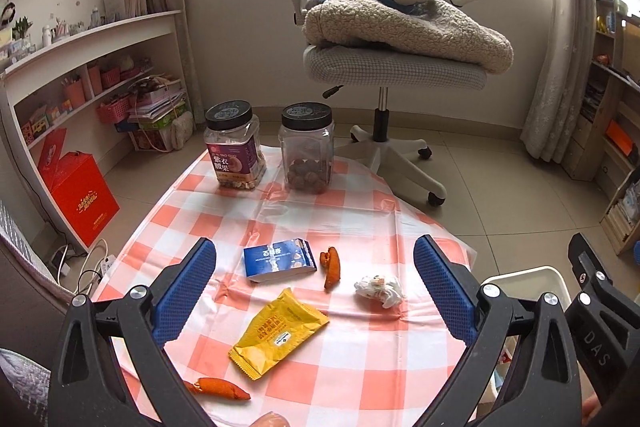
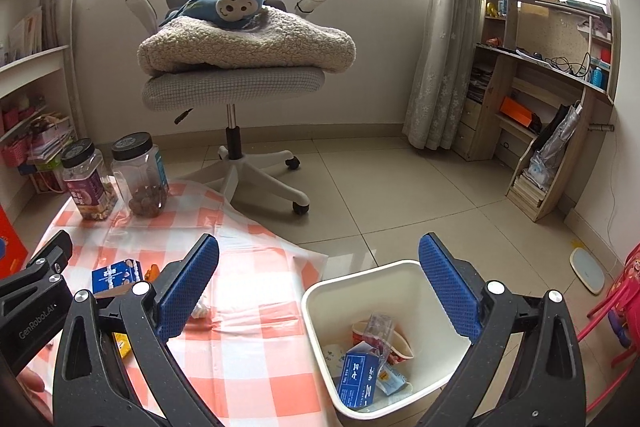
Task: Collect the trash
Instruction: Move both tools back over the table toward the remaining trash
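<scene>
On the checked tablecloth (image 1: pixel 360 355) lie a blue box (image 1: pixel 280 259), a yellow wrapper (image 1: pixel 278 333), a crumpled white tissue (image 1: pixel 380 290) and two orange peel pieces (image 1: pixel 331 267) (image 1: pixel 222 389). My left gripper (image 1: pixel 316 291) is open and empty above them. My right gripper (image 2: pixel 320 291) is open and empty above the white trash bin (image 2: pixel 316 303), which holds a blue box (image 2: pixel 358 379), a paper cup and wrappers. The bin's rim also shows in the left wrist view (image 1: pixel 532 273).
Two black-lidded jars (image 1: pixel 234 147) (image 1: pixel 307 147) stand at the table's far edge. An office chair (image 1: pixel 384 67) with a blanket and a plush monkey stands behind. Shelves (image 1: pixel 80 75) are on the left, a red box (image 1: pixel 80 199) on the floor.
</scene>
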